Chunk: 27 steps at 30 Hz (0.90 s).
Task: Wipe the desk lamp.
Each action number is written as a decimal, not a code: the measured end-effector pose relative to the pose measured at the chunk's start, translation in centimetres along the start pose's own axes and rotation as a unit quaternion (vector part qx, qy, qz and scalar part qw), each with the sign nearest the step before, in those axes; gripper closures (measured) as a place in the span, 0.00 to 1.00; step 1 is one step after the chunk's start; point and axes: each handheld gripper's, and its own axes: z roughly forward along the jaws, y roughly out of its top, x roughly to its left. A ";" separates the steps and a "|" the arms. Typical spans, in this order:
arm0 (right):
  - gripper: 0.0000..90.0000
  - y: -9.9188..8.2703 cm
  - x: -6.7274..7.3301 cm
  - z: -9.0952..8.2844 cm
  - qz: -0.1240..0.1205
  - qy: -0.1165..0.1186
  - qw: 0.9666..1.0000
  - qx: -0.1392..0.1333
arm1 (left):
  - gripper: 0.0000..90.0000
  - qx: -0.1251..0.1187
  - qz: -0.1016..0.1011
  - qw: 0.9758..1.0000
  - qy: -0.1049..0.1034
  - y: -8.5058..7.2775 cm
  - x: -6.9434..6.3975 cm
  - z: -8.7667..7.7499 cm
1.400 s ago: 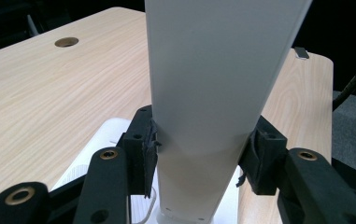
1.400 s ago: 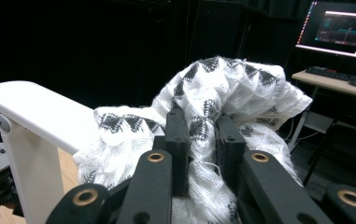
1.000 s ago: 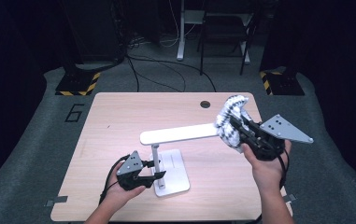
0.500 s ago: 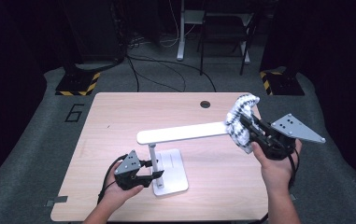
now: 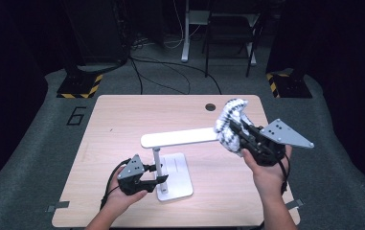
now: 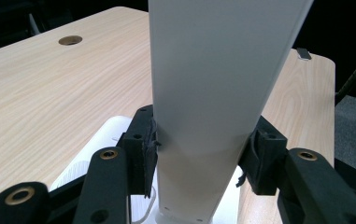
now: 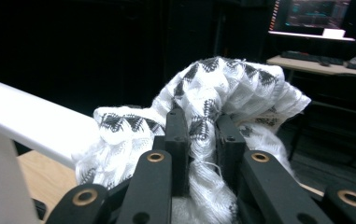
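Cloth: pinched in right hand-held gripper, touching lamp head.
Left hand-held gripper: clamps lamp stem.
Risk: wiping pressure tips lamp.

Cloth: white knit with black zigzag motifs (clearest in the right gripper view).
Lamp: plain white on arm, post and base.
Table: pale wood grain, 1 dark round hole near the far edge.
Left gripper: black jaws, brass-coloured rivets, grey top plate.
Right gripper: black, grey plate.
Floor: grey carpet, a black "6", yellow-black hazard stripes.
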 end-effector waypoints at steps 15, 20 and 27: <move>0.88 1.0 8.2 3.3 -0.043 0.118 0.992 -0.028 | 0.58 0.000 0.000 1.000 0.004 -0.1 0.0 -0.1; 0.88 1.0 9.6 3.7 -0.052 0.146 0.987 -0.032 | 0.58 -0.005 0.001 1.000 0.010 -0.1 -0.1 0.0; 0.87 0.7 11.0 3.5 -0.060 0.179 0.982 -0.028 | 0.58 -0.013 -0.008 1.000 0.011 -0.1 -0.2 0.1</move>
